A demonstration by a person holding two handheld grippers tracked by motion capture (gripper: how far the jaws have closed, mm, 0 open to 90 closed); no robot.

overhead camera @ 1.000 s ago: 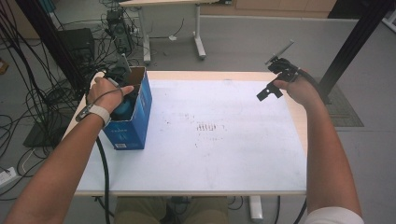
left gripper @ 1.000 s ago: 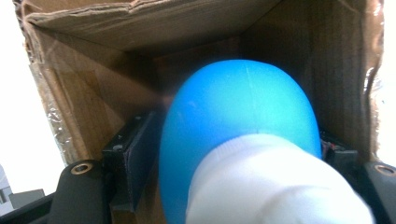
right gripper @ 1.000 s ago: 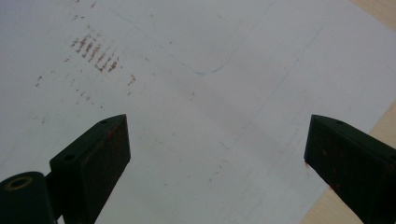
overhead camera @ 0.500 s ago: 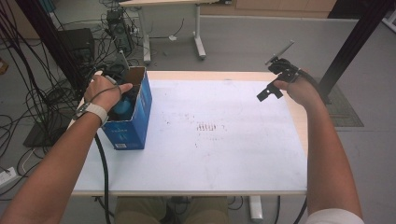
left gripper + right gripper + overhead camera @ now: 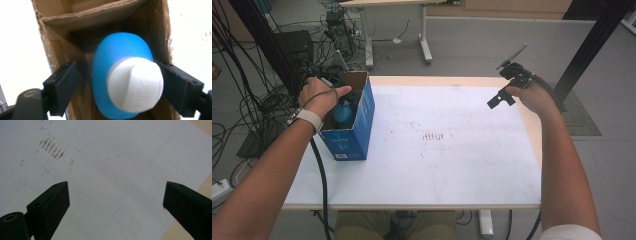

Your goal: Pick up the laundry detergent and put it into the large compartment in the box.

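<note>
A blue egg-shaped thing with a white cap (image 5: 125, 82) lies inside an open cardboard box (image 5: 57, 32). In the high view this blue box (image 5: 349, 135) stands at the table's left edge, with the blue thing (image 5: 343, 112) inside it. My left gripper (image 5: 117, 65) reaches into the box, and its jaws have just been opening. They now stand on either side of the blue thing, with a gap at the left pad (image 5: 67, 85). My right gripper (image 5: 117, 183) hangs open above the white sheet with nothing between its jaws, at the far right of the table (image 5: 501, 96).
The white sheet (image 5: 462, 160) covers the table and carries faint brown marks (image 5: 432, 136) near its middle. The wooden table edge (image 5: 532, 135) shows at the right. Cables and a dark stand (image 5: 287, 55) crowd the floor to the left, and another desk's legs (image 5: 424, 40) stand beyond.
The left hand over the box has shifted slightly to the left, and more of the blue thing shows beside it. The right arm has not moved.
</note>
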